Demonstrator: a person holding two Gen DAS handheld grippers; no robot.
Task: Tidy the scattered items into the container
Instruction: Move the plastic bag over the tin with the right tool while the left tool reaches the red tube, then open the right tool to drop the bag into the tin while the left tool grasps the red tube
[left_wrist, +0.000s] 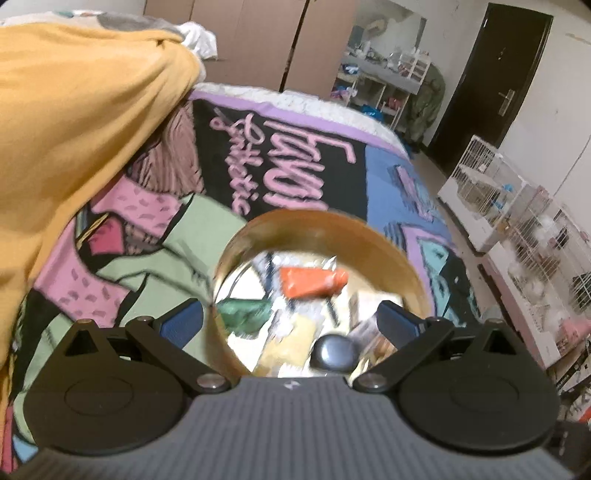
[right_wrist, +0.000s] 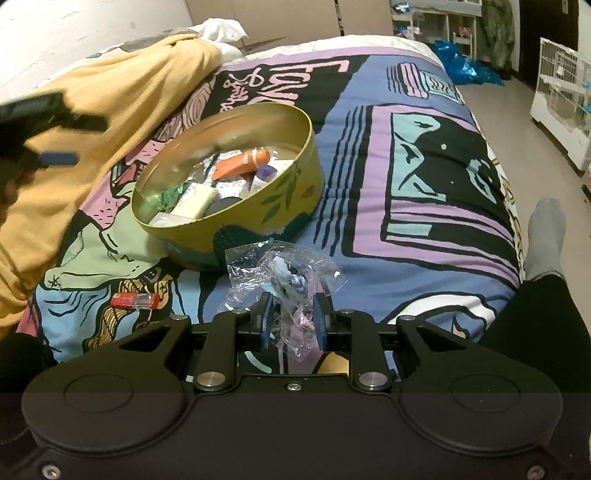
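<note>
A round yellow tin (right_wrist: 295, 184) sits on the patterned bedspread (right_wrist: 424, 155) and holds several small items, among them an orange tube (right_wrist: 240, 162). My right gripper (right_wrist: 293, 317) is shut on a crumpled clear plastic bag (right_wrist: 284, 273) just in front of the tin. A small red and clear item (right_wrist: 135, 300) lies on the bedspread to the left. My left gripper (left_wrist: 291, 321) is open right above the tin (left_wrist: 332, 229), looking down into it at the orange tube (left_wrist: 310, 282); it also shows blurred in the right wrist view (right_wrist: 48, 147), left of the tin.
A yellow garment (right_wrist: 92, 122) is heaped on the left of the bed. A person's leg in a grey sock (right_wrist: 546, 236) rests at the bed's right edge. White wire cages (left_wrist: 517, 221) stand on the floor to the right.
</note>
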